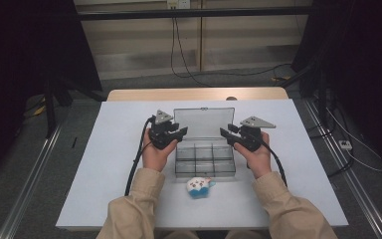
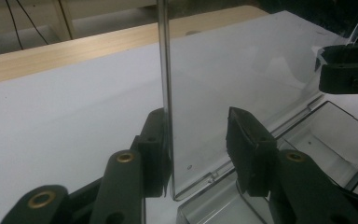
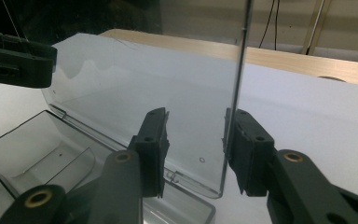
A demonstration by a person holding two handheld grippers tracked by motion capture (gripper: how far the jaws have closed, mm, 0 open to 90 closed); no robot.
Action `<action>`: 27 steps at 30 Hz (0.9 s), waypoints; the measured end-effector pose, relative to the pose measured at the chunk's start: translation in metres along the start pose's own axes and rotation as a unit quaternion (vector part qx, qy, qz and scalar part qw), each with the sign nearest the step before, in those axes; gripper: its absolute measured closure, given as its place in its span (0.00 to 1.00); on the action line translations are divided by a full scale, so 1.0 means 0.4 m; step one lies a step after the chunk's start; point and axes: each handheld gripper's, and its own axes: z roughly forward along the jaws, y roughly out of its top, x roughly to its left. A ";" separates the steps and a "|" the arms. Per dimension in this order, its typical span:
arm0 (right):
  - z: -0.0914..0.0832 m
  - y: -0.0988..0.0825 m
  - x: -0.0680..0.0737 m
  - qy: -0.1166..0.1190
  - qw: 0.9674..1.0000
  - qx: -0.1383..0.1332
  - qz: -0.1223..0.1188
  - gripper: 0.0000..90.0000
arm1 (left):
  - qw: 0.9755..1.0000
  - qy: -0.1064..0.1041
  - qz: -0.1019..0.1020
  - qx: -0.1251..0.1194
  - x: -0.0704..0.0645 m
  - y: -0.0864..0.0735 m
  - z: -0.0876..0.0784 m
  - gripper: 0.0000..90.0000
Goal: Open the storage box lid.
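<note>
Standing upright, the clear lid (image 1: 204,122) of the box (image 1: 205,160) rises mid-bench (image 1: 104,164), hinged at the box's far edge. We hold our left gripper (image 2: 198,144) astride the lid's left edge, jaws partly open, one pad just beside it. Our right gripper (image 3: 196,144) straddles the right edge likewise, pads not pressing. A small toy (image 1: 200,186) lies near the box's front.

we note dim, even light overhead; white table (image 1: 109,149) brightest, surroundings near black. soft reflections on clear lid (image 2: 242,70). near jaws slightly soft, high view grainy.
</note>
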 end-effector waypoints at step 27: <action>0.040 0.001 -0.008 -0.005 1.000 0.010 0.023 0.59 | 1.000 0.007 -0.019 0.002 0.015 0.004 0.046 0.61</action>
